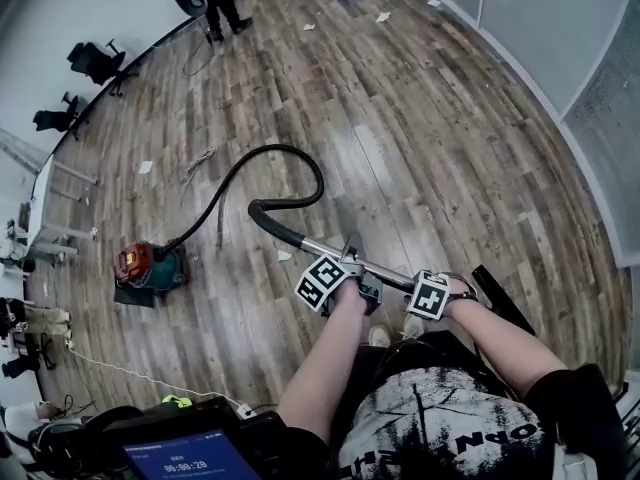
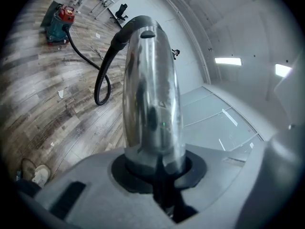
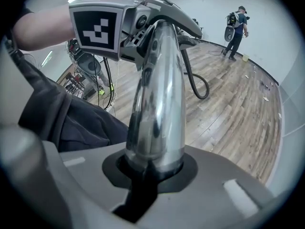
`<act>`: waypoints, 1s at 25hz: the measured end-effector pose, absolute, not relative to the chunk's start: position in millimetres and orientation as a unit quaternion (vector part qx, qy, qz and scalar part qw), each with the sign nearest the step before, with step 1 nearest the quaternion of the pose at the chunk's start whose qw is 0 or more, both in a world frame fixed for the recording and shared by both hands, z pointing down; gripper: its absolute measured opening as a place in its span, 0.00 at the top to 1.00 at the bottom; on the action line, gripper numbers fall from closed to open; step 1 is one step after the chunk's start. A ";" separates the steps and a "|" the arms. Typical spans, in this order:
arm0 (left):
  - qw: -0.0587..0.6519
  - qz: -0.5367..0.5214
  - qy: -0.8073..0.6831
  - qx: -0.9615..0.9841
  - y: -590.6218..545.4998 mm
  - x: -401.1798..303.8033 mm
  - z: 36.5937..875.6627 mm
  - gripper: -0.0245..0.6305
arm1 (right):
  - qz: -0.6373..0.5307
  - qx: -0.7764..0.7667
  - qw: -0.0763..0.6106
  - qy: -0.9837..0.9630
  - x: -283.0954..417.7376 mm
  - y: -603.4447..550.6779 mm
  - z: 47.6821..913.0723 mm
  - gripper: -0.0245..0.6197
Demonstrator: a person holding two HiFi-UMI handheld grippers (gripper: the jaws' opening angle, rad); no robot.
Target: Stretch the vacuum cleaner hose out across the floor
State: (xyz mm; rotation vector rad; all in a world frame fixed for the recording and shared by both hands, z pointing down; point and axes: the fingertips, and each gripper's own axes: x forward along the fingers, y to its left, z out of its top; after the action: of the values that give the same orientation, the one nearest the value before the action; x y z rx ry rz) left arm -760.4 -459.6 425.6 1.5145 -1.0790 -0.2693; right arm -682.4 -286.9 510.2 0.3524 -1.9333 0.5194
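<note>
Both the left gripper (image 1: pixel 358 286) and right gripper (image 1: pixel 447 291) tight on the chrome wand (image 1: pixel 322 249); black hose (image 1: pixel 296 154) curled on floor (image 1: pixel 430 148) beyond.

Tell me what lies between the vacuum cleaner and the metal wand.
In the head view, the black hose runs from the vacuum cleaner in a loop to the metal wand; a small paper scrap lies on the floor there.
</note>
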 end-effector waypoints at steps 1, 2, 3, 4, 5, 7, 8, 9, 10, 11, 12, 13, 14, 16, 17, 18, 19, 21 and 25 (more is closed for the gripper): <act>0.592 -0.118 -0.462 0.650 -456.9 -764.2 426.9 0.87 | 0.217 0.147 0.529 -0.807 -685.6 -284.3 510.9 0.85; 0.594 -0.121 -0.459 0.649 -454.1 -766.5 428.4 0.87 | 0.217 0.147 0.532 -0.805 -687.3 -281.5 511.7 0.85; 0.597 -0.123 -0.457 0.648 -451.5 -767.8 430.1 0.87 | 0.216 0.147 0.536 -0.803 -687.8 -278.8 512.6 0.85; 0.599 -0.125 -0.454 0.648 -449.2 -768.8 431.8 0.87 | 0.216 0.148 0.540 -0.800 -688.0 -276.1 513.7 0.85; 0.601 -0.127 -0.451 0.647 -447.4 -769.7 433.3 0.87 | 0.216 0.149 0.543 -0.798 -688.3 -274.0 514.7 0.85; 0.604 -0.132 -0.446 0.647 -445.9 -771.6 434.5 0.87 | 0.214 0.151 0.547 -0.795 -689.6 -272.8 515.4 0.85; 0.604 -0.135 -0.445 0.648 -445.4 -772.1 434.0 0.87 | 0.212 0.151 0.548 -0.795 -689.7 -273.0 514.9 0.85; 0.603 -0.137 -0.443 0.649 -445.0 -771.9 433.1 0.87 | 0.209 0.151 0.550 -0.795 -688.9 -273.3 514.2 0.85; 0.603 -0.139 -0.441 0.650 -444.9 -771.1 432.0 0.87 | 0.206 0.150 0.551 -0.795 -687.3 -274.1 513.4 0.85; 0.603 -0.141 -0.441 0.650 -445.2 -770.0 430.8 0.87 | 0.203 0.148 0.553 -0.795 -685.2 -275.4 512.4 0.85; 0.603 -0.143 -0.442 0.648 -445.9 -769.4 429.6 0.87 | 0.201 0.144 0.554 -0.795 -683.3 -276.8 511.2 0.85; 0.604 -0.145 -0.445 0.646 -446.8 -769.4 428.5 0.87 | 0.199 0.139 0.555 -0.795 -682.0 -278.3 510.0 0.85; 0.604 -0.147 -0.448 0.642 -448.1 -770.3 427.4 0.87 | 0.198 0.134 0.556 -0.796 -681.4 -280.3 508.6 0.85; 0.604 -0.151 -0.458 0.635 -450.6 -773.5 425.9 0.87 | 0.195 0.122 0.556 -0.799 -681.3 -284.3 506.2 0.85; 0.603 -0.152 -0.464 0.631 -450.0 -773.8 426.1 0.87 | 0.194 0.116 0.555 -0.801 -680.3 -284.3 506.0 0.85; 0.601 -0.153 -0.470 0.628 -447.1 -771.0 427.2 0.87 | 0.194 0.110 0.553 -0.803 -676.4 -281.8 507.0 0.85; 0.598 -0.155 -0.476 0.625 -442.1 -764.0 429.0 0.87 | 0.193 0.104 0.551 -0.805 -668.0 -277.2 509.1 0.85; 0.590 -0.161 -0.492 0.620 -430.2 -741.0 433.8 0.87 | 0.189 0.090 0.548 -0.810 -641.2 -266.5 515.5 0.85; 0.581 -0.176 -0.523 0.599 -414.8 -695.7 445.8 0.87 | 0.176 0.052 0.544 -0.819 -585.5 -257.5 528.4 0.85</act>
State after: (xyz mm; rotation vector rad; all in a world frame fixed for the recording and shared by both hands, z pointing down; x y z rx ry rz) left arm -695.7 -414.8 445.8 1.3987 -1.2208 -0.4120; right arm -585.5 -257.5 528.4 0.1228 -1.9422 0.4180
